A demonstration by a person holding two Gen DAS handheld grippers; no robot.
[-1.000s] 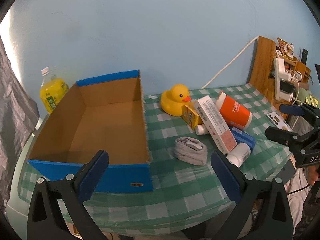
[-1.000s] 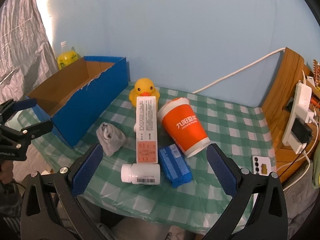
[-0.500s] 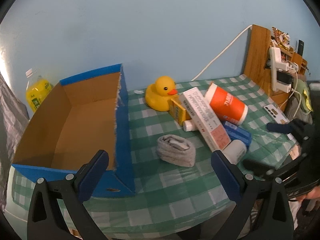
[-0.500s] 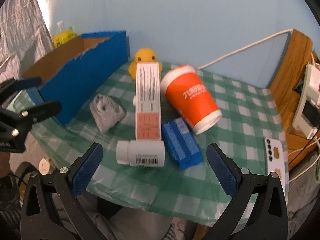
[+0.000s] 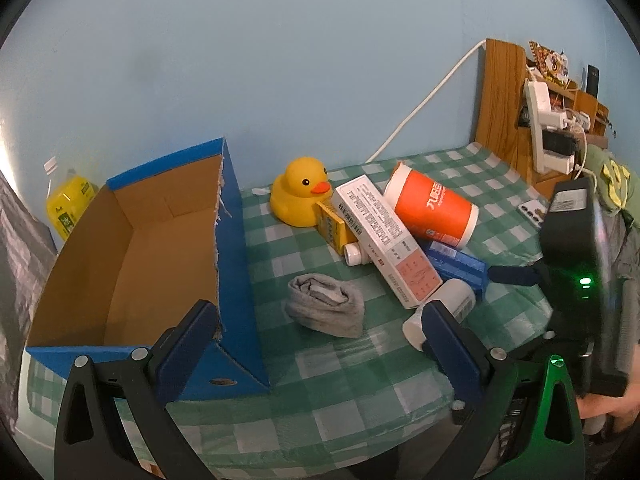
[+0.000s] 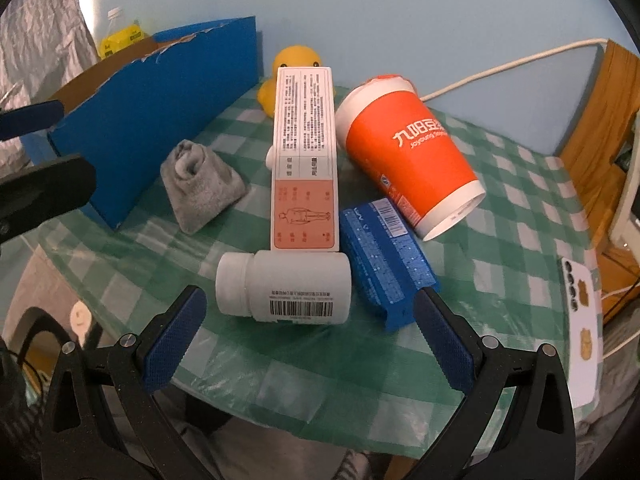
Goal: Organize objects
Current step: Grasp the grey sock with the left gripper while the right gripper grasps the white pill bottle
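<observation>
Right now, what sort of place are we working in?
Probably a room at home: a checked tablecloth on a small table against a blue wall, a wooden shelf hung with a power strip and chargers, a phone lying by.

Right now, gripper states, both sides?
Left gripper: open, holding nothing, in front of the grey sock.
Right gripper: open, holding nothing, lined up on the white pill bottle.
</observation>
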